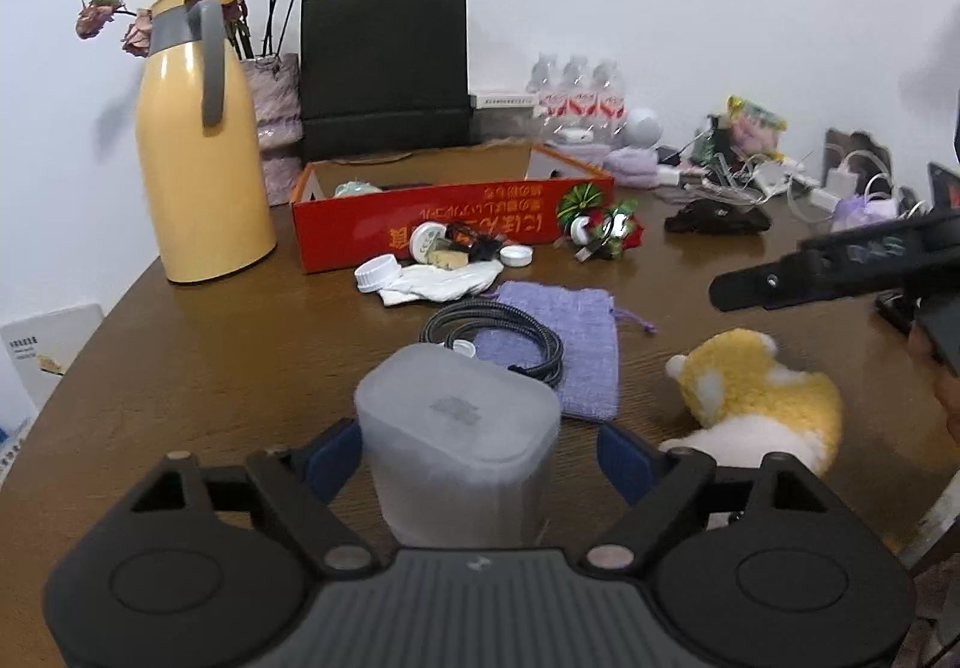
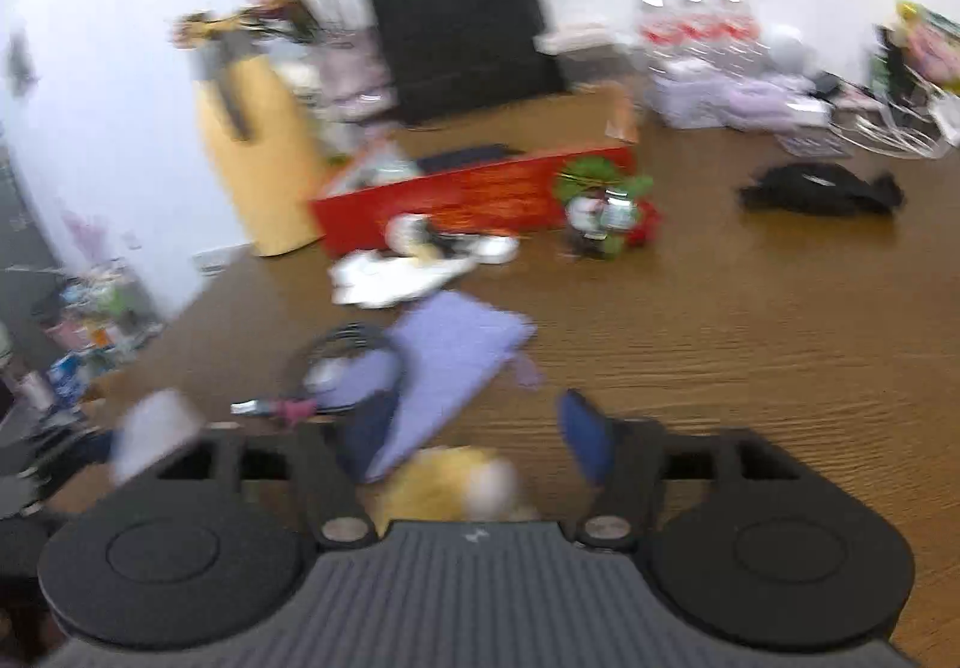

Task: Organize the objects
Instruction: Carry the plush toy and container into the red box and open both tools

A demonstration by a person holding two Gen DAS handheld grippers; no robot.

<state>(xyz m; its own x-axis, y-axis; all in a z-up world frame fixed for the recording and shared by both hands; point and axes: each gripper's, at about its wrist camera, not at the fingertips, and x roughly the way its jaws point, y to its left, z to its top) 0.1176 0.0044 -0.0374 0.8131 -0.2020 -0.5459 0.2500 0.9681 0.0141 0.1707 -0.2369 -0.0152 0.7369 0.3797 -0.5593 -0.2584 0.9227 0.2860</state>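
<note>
Red box (image 1: 444, 224): rows of yellow characters are printed on the front wall and are seen upside down; none can be made out.
Water bottles (image 1: 576, 92): red-and-white labels are carried, too small to be read.
White card (image 1: 51, 350): small dark print is borne, illegible.
Frosted case (image 1: 456, 428): a faint grey mark is shown on top, unreadable.

The open box (image 1: 450, 224) lies centrally on the table (image 1: 240, 356). The thermos jug (image 1: 198, 152) stands to its left; the paper bag (image 1: 384, 74) stands behind it. Before the box lie a glove (image 1: 444, 281), then a fabric pouch (image 1: 558, 344) with a coiled cable (image 1: 498, 335) on it. The plush toy (image 1: 762, 398) lies right of the pouch.
</note>
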